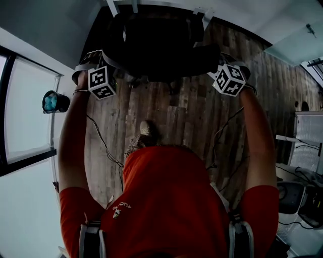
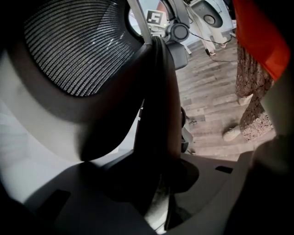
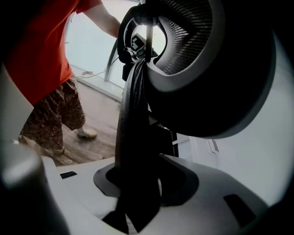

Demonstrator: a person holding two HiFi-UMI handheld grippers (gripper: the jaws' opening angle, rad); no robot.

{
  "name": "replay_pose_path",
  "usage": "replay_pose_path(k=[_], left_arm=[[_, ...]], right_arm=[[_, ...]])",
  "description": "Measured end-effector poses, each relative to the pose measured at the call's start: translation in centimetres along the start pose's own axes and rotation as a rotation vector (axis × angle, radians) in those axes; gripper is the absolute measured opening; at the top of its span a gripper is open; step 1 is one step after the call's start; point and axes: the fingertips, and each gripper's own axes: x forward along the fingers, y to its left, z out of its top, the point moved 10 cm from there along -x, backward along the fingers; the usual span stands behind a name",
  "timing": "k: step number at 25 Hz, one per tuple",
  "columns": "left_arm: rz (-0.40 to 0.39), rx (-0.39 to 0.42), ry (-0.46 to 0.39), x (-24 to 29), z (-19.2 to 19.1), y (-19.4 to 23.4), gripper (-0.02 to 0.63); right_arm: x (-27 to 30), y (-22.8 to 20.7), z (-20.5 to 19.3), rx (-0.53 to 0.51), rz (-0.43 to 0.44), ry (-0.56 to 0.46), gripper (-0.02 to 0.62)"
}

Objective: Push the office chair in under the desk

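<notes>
The black office chair stands on the wood floor ahead of me, its seat reaching in under the white desk frame. My left gripper is at the left edge of the backrest and my right gripper at the right edge. In the left gripper view the dark backrest rim runs down between the jaws of the left gripper, with the mesh back beside it. The right gripper is likewise closed on the rim, under the mesh.
A window and a small blue-lensed lamp are at the left. Cables trail over the floor near my shoe. White equipment stands at the right.
</notes>
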Motion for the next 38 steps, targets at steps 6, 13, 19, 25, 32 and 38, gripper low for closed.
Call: replay_pose_path(k=[6, 13, 19, 25, 32, 38], left_arm=[[-0.002, 0.033, -0.035, 3.9, -2.6, 3.5, 0.146], [-0.01, 0.051, -0.06, 8.5, -4.8, 7.8, 0.146], [-0.024, 0.062, -0.065, 13.2, -5.6, 11.5, 0.146], [-0.029, 0.071, -0.066, 16.5, -5.4, 14.5, 0.146], [-0.036, 0.074, -0.062, 21.1, -5.2, 18.4, 0.144], [-0.035, 0.076, -0.058, 25.4, -5.3, 22.0, 0.144]], right_arm=[[2.8, -3.1, 1.0, 0.057, -0.009, 0.049, 0.17], [6.0, -7.4, 1.4, 0.09, -0.028, 0.075, 0.17], [8.9, -11.7, 0.3, 0.119, -0.021, 0.092, 0.17], [10.7, -15.2, -1.1, 0.126, -0.023, 0.088, 0.17], [13.3, -20.1, -3.1, 0.117, -0.031, 0.077, 0.17], [15.8, -24.6, -4.7, 0.12, -0.035, 0.079, 0.17]])
